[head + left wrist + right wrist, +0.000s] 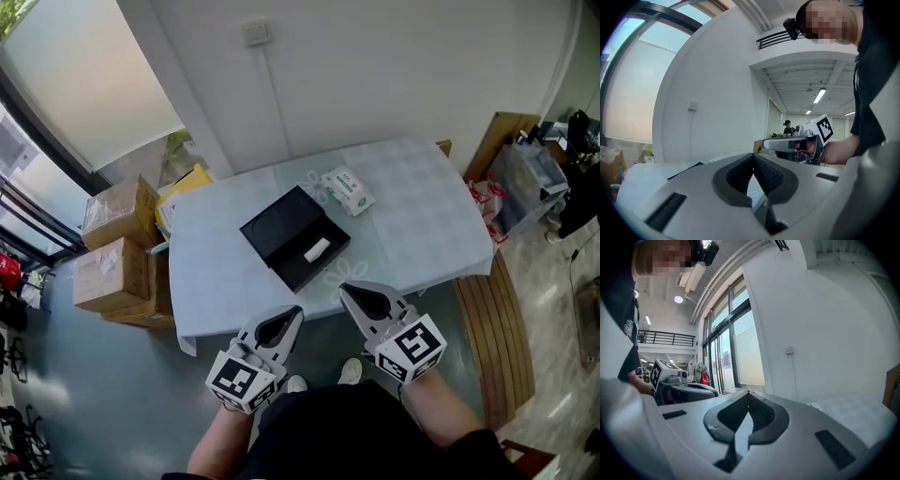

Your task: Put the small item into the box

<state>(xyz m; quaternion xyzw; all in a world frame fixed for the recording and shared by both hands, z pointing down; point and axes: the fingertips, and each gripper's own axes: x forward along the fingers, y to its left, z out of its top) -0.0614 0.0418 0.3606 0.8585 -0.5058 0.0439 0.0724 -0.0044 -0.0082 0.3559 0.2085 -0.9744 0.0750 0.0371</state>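
An open black box (293,235) lies in the middle of the pale blue table (403,206). A small white item (316,249) rests inside its near half. My left gripper (296,312) is held below the table's near edge, shut and empty. My right gripper (343,292) sits beside it, to the right, also shut with nothing in it. In the left gripper view the jaws (753,157) meet at their tips, and the right gripper (797,143) shows beyond them. In the right gripper view the jaws (748,394) are closed together too.
A white and green pack of wipes (348,189) lies on the table behind the box. Cardboard boxes (117,258) are stacked on the floor at the left. A wooden bench (492,328) runs along the table's right side, with bags (525,178) beyond.
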